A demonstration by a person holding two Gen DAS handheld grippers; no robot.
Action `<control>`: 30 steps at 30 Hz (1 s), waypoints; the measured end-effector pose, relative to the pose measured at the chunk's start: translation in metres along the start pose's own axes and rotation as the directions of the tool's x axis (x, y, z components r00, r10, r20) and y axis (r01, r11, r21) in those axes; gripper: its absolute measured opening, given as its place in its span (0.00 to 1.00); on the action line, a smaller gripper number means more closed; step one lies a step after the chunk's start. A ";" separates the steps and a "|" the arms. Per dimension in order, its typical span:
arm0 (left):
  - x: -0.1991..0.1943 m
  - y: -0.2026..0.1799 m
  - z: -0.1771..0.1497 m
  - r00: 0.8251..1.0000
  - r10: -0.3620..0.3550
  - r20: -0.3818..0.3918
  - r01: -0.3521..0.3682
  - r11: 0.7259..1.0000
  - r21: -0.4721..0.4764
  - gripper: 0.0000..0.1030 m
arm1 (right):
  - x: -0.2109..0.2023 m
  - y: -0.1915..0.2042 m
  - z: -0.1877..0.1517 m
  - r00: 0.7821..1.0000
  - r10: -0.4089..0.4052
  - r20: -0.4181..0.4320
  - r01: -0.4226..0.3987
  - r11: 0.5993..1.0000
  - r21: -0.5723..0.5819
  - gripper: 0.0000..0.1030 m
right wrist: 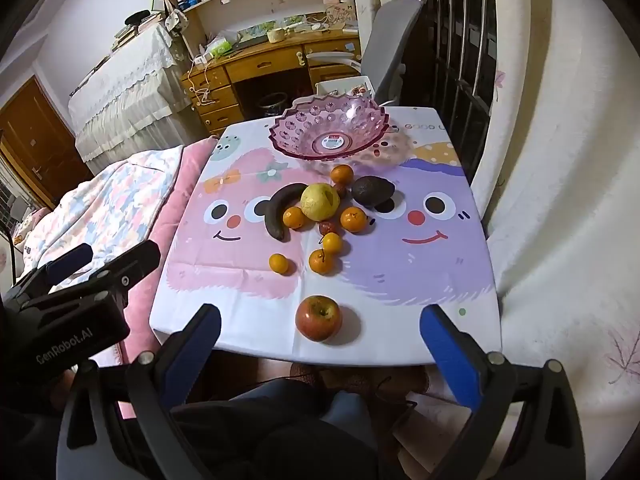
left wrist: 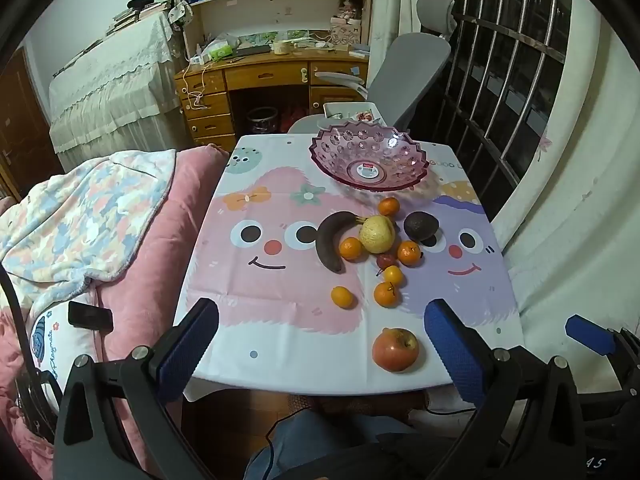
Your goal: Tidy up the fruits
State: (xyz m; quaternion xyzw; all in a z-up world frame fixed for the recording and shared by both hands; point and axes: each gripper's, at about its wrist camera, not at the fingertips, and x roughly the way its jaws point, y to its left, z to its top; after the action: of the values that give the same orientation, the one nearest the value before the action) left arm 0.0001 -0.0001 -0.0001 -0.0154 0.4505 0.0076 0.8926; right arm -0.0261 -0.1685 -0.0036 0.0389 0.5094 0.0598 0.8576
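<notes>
A pink plastic bowl (left wrist: 368, 158) (right wrist: 330, 130) stands empty at the far side of the table. In front of it lie a dark banana (left wrist: 330, 242) (right wrist: 280, 210), a yellow pear (left wrist: 377, 233) (right wrist: 319, 201), a dark avocado (left wrist: 421, 226) (right wrist: 372, 191), several small oranges (left wrist: 342, 297) (right wrist: 278, 263) and a red apple (left wrist: 395, 349) (right wrist: 319, 317) near the front edge. My left gripper (left wrist: 320, 344) and right gripper (right wrist: 320, 340) are both open and empty, held back from the table's front edge. The apple lies between the right fingers' line.
A cartoon tablecloth (left wrist: 280, 280) covers the table. A bed with pink bedding (left wrist: 120, 240) lies left. A grey chair (left wrist: 408, 76) and wooden desk (left wrist: 260, 76) stand behind. Window bars (left wrist: 500, 80) and a curtain are to the right.
</notes>
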 end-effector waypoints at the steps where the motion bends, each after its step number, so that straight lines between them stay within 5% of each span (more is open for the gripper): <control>1: 0.000 0.000 0.000 1.000 -0.003 -0.001 0.003 1.000 -0.003 0.99 | 0.000 0.000 0.000 1.000 0.001 0.000 -0.001 1.000 0.000 0.97; 30: 0.004 0.000 -0.002 1.000 0.000 -0.014 -0.001 1.000 -0.009 0.99 | 0.010 -0.008 0.009 1.000 0.005 -0.008 -0.005 1.000 0.004 0.97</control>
State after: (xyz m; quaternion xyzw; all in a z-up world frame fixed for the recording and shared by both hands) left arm 0.0011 -0.0001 -0.0041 -0.0195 0.4566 0.0099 0.8894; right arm -0.0127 -0.1746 -0.0090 0.0420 0.5126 0.0610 0.8554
